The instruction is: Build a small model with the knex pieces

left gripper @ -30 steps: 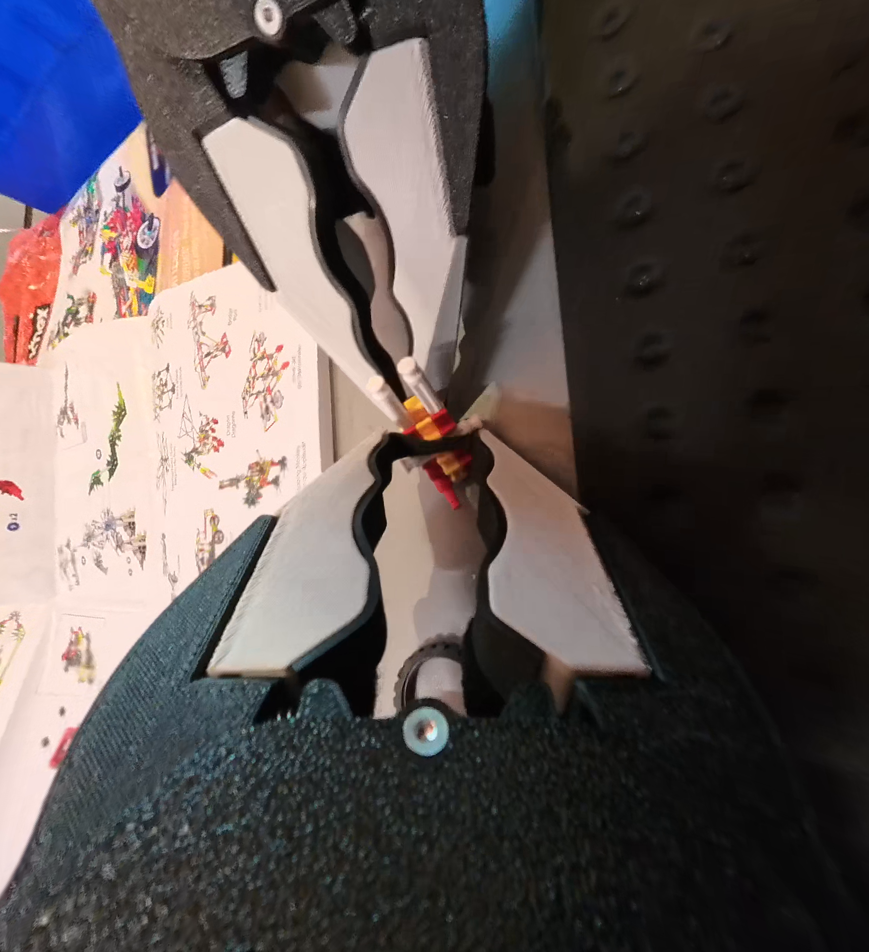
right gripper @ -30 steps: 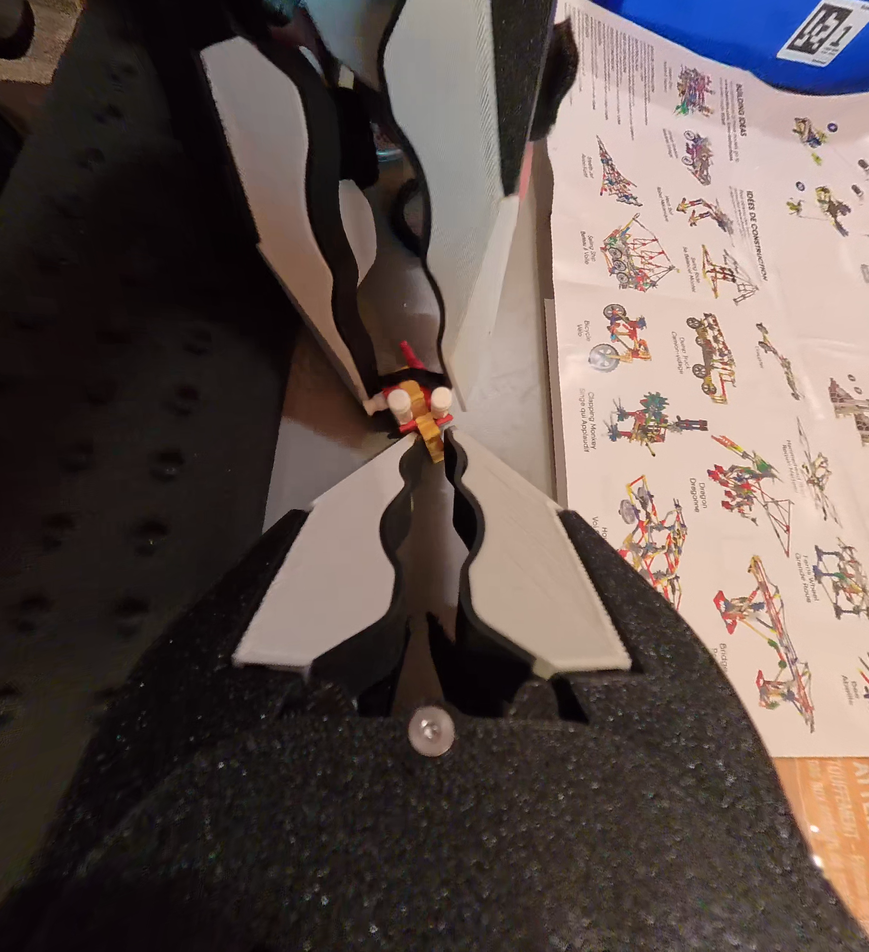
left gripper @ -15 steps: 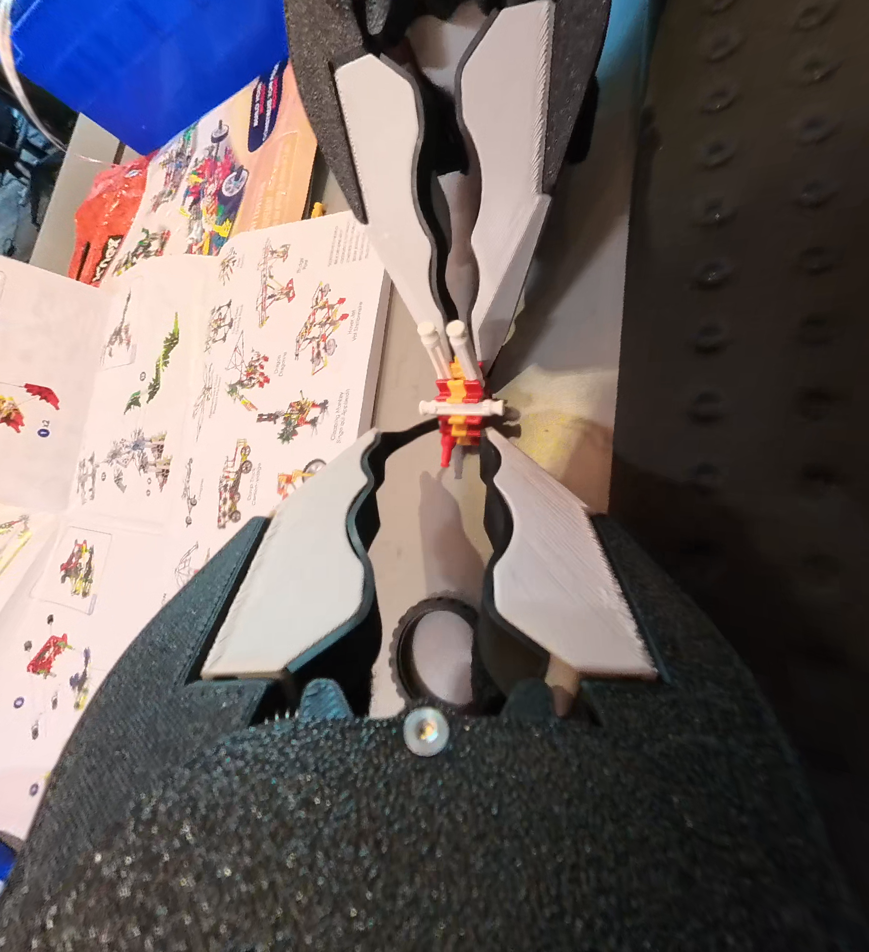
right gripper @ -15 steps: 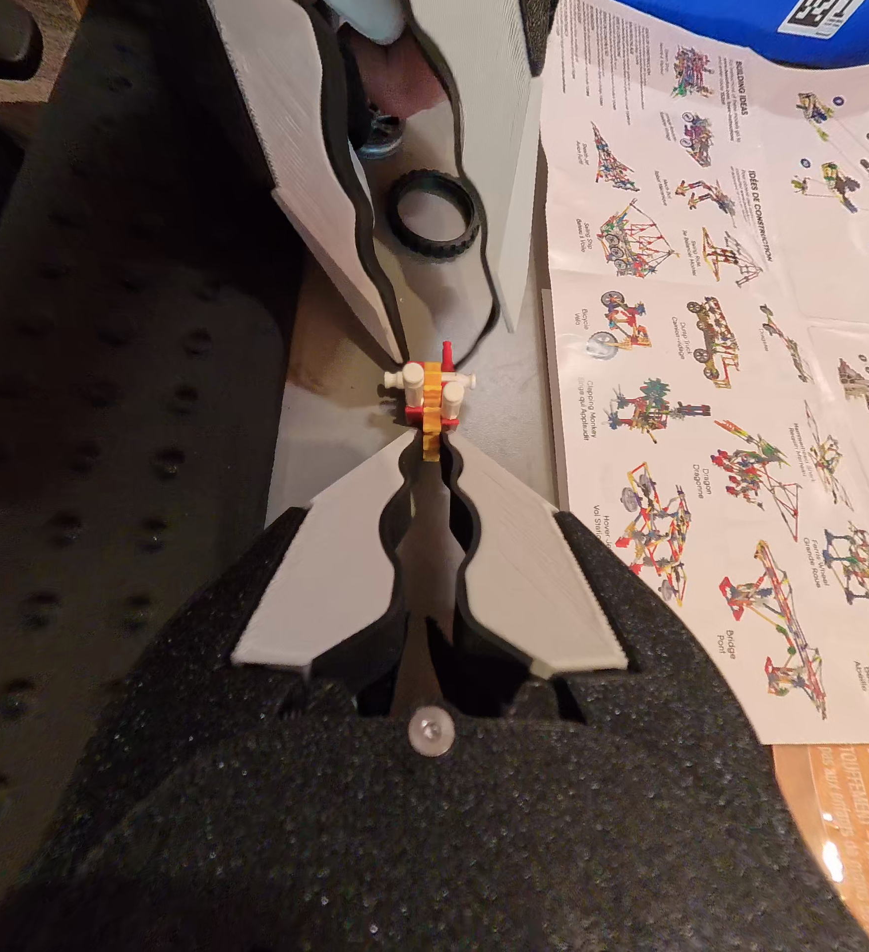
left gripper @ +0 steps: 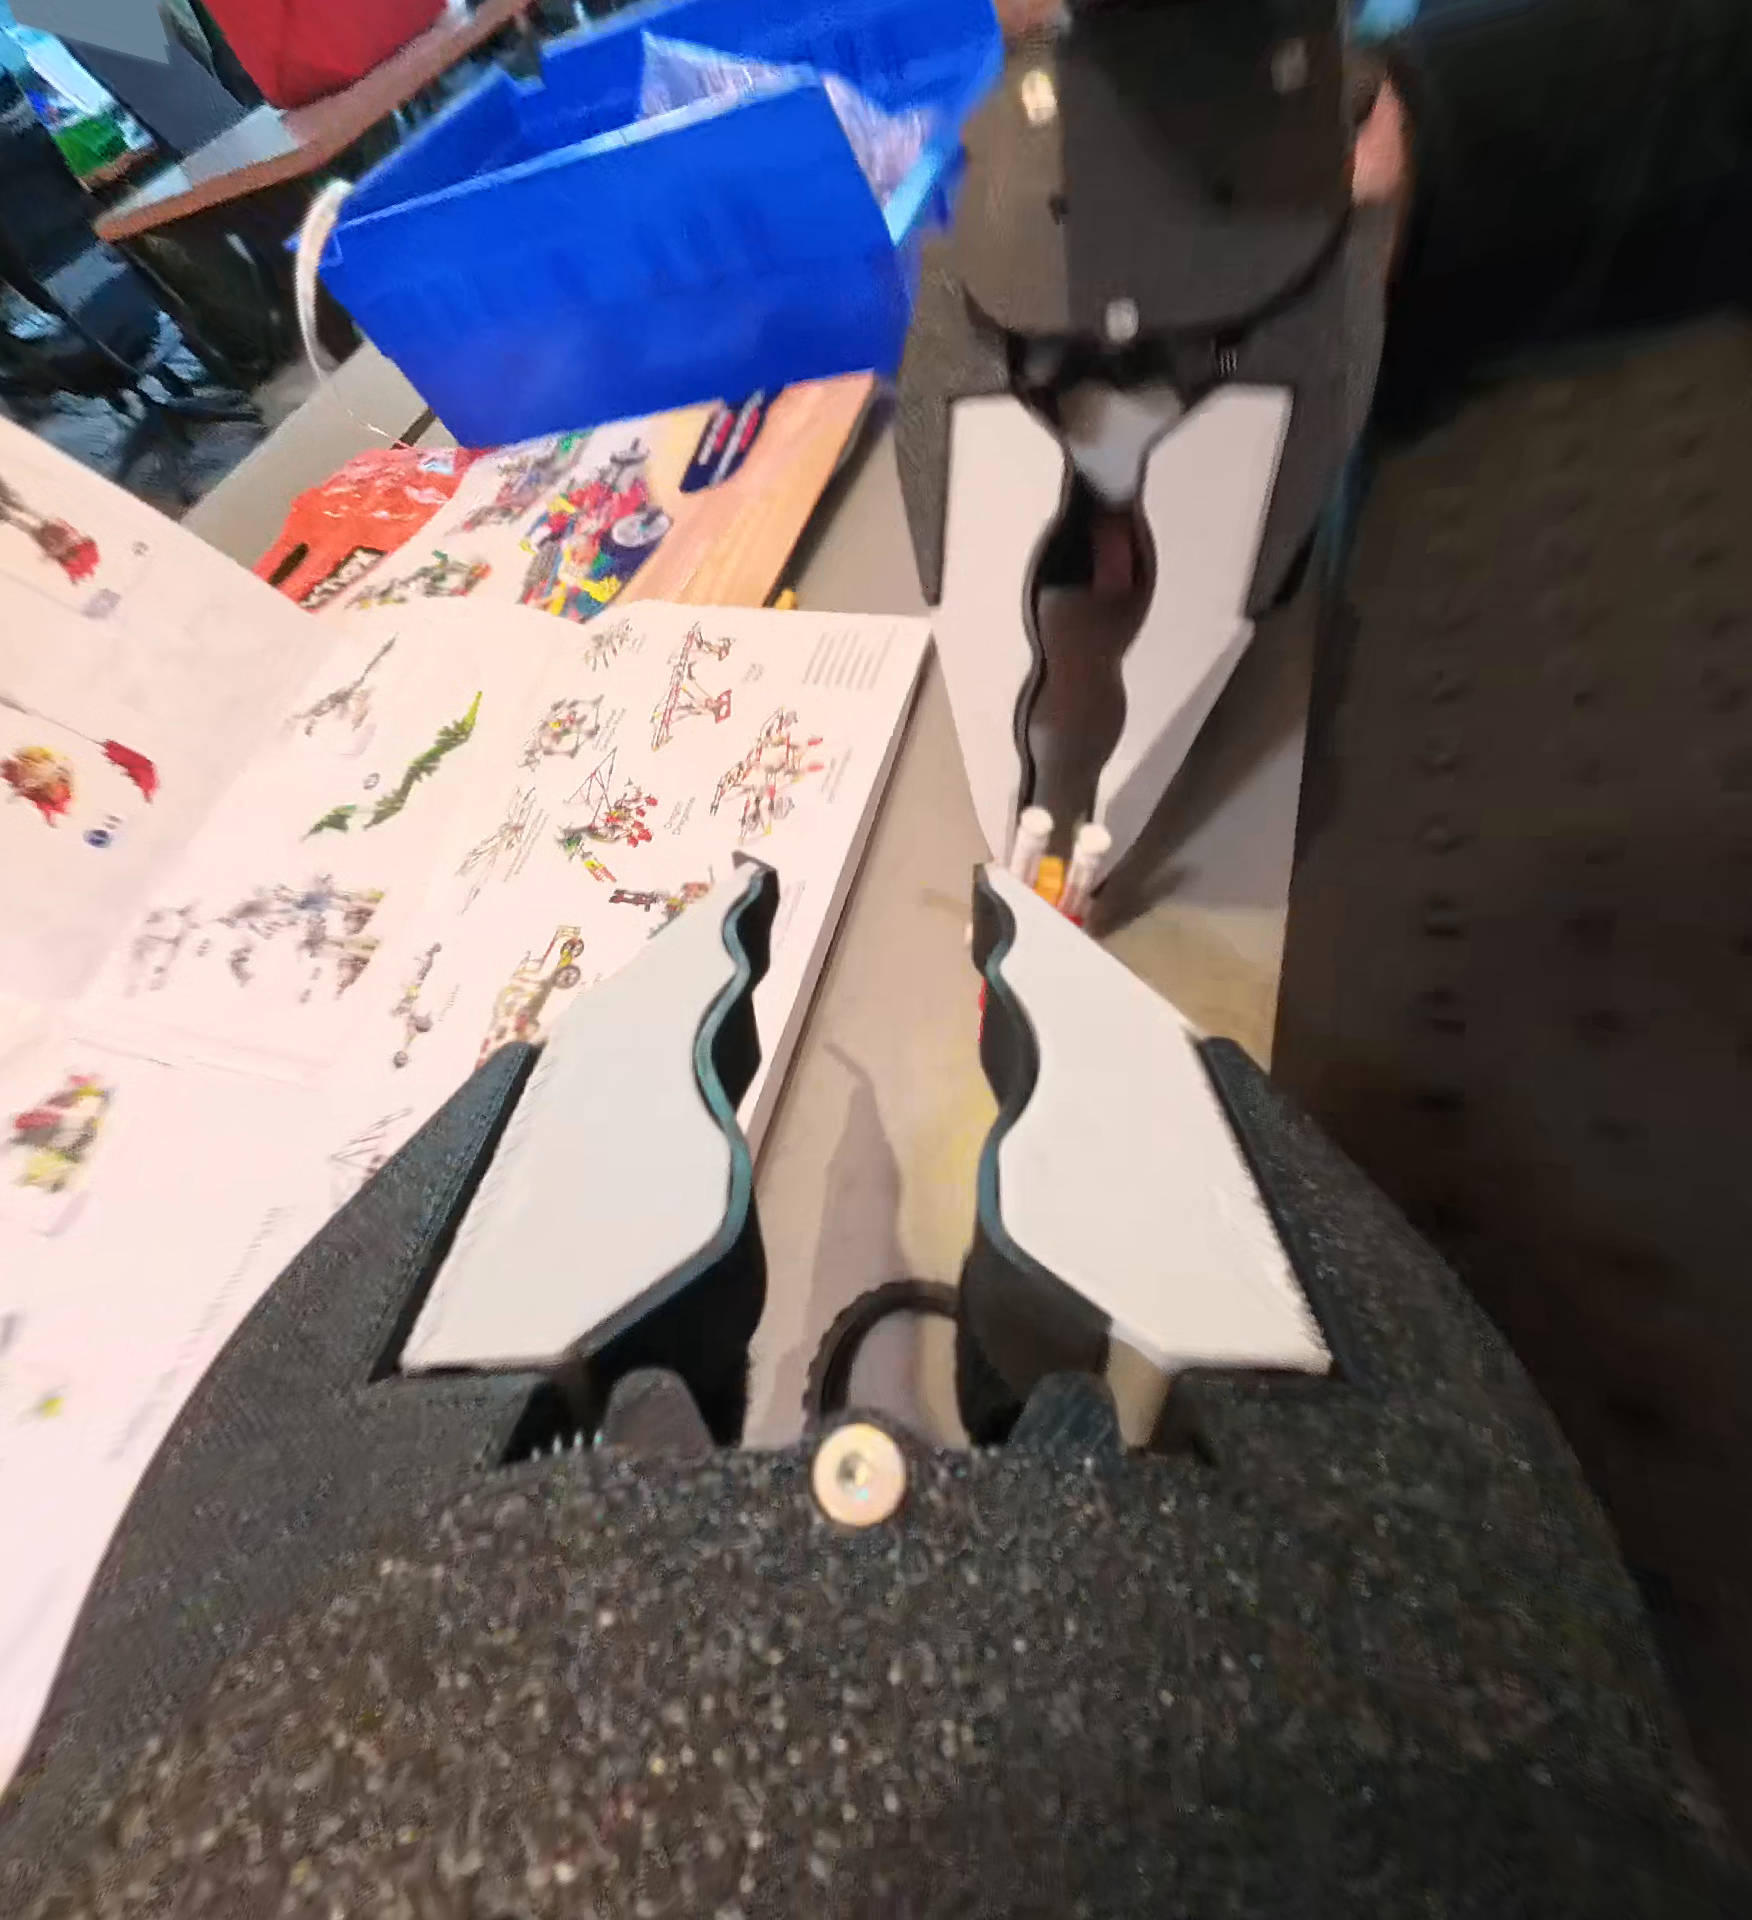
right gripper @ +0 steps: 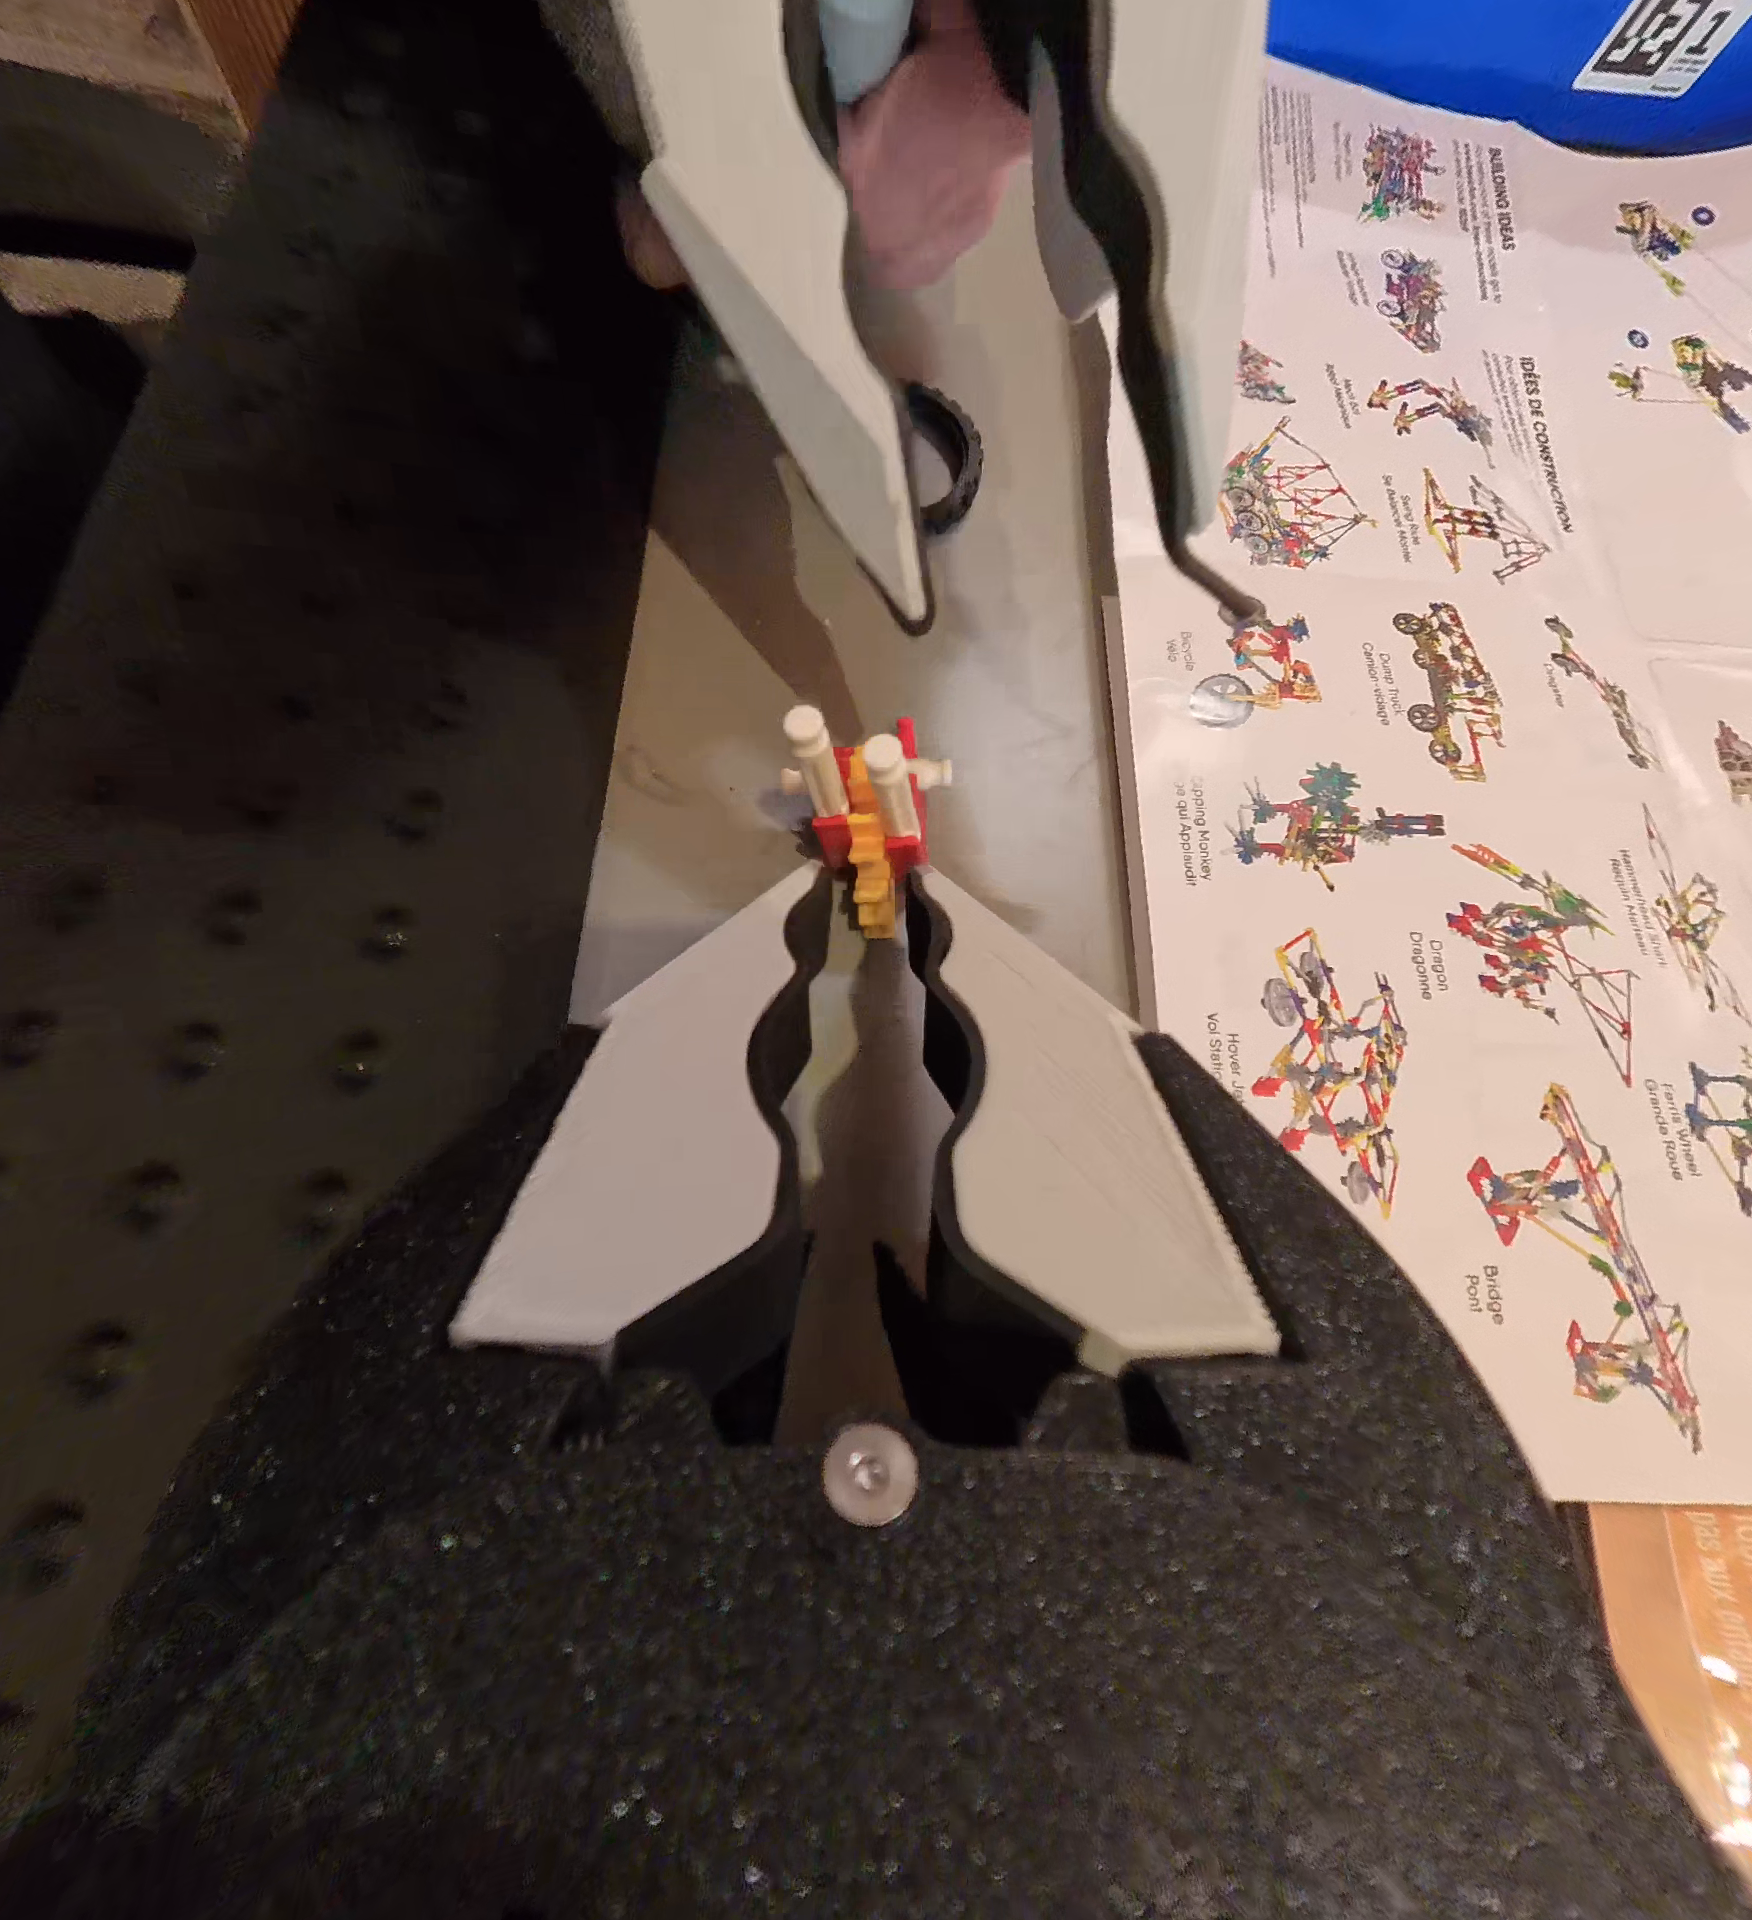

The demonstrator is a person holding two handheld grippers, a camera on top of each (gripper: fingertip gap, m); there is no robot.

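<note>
A pale tabletop (right gripper: 1007, 665) lay under both tools, edged by a dark dimpled mat (right gripper: 228, 831) and an open instruction sheet (left gripper: 498, 831) with a blue bin (left gripper: 623, 239) beyond it. The right gripper (right gripper: 864, 883) was closed on a small red, yellow and white toy assembly (right gripper: 867, 805) at its fingertips. The left gripper (left gripper: 874, 902) stood wide apart and empty, the assembly just beyond its right finger. A black tyre ring (right gripper: 950, 457) lay farther ahead.

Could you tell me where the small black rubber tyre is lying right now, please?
In the right wrist view the black tyre lies on the pale table strip, half hidden behind a finger of the open left gripper, left of the instruction sheet.
</note>
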